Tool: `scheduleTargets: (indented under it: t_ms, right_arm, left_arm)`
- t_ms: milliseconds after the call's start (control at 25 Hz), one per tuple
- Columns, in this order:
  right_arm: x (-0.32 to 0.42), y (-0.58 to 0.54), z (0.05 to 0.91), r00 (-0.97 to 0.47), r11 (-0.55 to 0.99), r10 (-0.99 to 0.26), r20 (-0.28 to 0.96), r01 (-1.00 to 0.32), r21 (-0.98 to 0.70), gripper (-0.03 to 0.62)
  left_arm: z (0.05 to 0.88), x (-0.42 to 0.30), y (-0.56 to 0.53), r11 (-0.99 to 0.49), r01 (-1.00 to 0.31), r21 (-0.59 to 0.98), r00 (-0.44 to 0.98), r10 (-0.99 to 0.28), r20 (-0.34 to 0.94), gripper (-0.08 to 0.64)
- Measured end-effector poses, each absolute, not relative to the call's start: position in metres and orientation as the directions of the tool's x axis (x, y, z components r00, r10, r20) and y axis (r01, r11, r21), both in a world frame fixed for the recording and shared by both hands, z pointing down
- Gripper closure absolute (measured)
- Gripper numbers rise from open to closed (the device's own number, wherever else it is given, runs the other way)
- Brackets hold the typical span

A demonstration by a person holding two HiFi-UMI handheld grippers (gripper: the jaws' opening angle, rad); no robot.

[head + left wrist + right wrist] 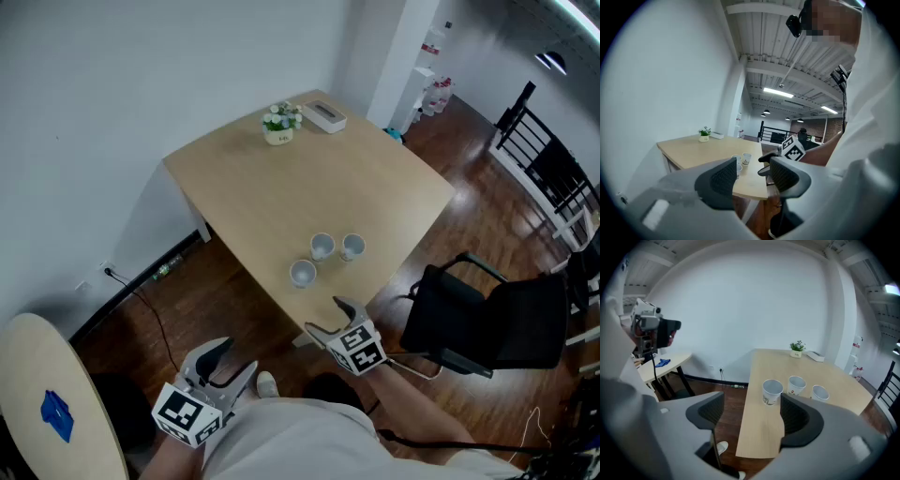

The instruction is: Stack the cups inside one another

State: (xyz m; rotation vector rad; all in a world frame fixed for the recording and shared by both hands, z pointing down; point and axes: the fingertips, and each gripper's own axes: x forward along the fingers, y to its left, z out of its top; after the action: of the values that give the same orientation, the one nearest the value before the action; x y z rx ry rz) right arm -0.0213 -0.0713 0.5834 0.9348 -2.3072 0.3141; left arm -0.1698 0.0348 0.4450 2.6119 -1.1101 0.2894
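Cups: three cups are being shown upright on the table (281, 187), near its front edge. The front cup (302, 273) is standing apart from the middle cup (322, 246) and the right cup (352, 247). None is being nested in another.
Left gripper (234, 361): it is being held low, off the table, beside the person's body. Its jaws are being held wide apart, with nothing between them.
Right gripper (330, 317): it is being held just off the table's edge, near the front cup. Its jaws are wide apart and empty; the cup is not being touched.
Far end: a plant (280, 120) and a box (325, 115) are being shown there.
Right of table: a chair (487, 319) is being shown.
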Motion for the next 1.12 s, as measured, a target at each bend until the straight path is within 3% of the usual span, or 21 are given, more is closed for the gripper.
scheduleTargets:
  t_ms: [200,520,560,600,880,1120]
  right_arm:
    - [-0.032,-0.136,0.621,-0.524,0.701,-0.538,0.661,-0.713,0.006,0.178]
    - [-0.054,-0.197,0.675,-0.502,0.741,-0.459,0.733,-0.671,0.005,0.175]
    - [-0.056,-0.2,0.678,-0.505,0.75,-0.454,0.734,-0.661,0.009,0.179]
    - [-0.056,-0.202,0.679,-0.511,0.759,-0.45,0.732,-0.651,0.013,0.228]
    - [-0.035,-0.184,0.635,-0.592,0.822,-0.388,0.706,-0.569,-0.026,0.236]
    - [0.031,-0.195,0.592,-0.593,0.817,-0.429,0.681,-0.576,0.013,0.236]
  left_arm:
    - [0.447,-0.179,0.016,-0.604,-0.773,0.194,0.633,-0.716,0.293,0.329]
    - [0.446,-0.183,0.001,-0.494,-0.845,0.206,0.535,-0.773,0.341,0.327]
    - [0.446,-0.182,-0.002,-0.484,-0.852,0.201,0.524,-0.778,0.345,0.327]
    - [0.446,-0.18,-0.007,-0.476,-0.857,0.196,0.515,-0.783,0.348,0.327]
    - [0.442,-0.154,-0.039,-0.462,-0.861,0.21,0.508,-0.796,0.33,0.327]
    - [0.445,-0.107,-0.074,-0.512,-0.832,0.211,0.554,-0.777,0.299,0.327]
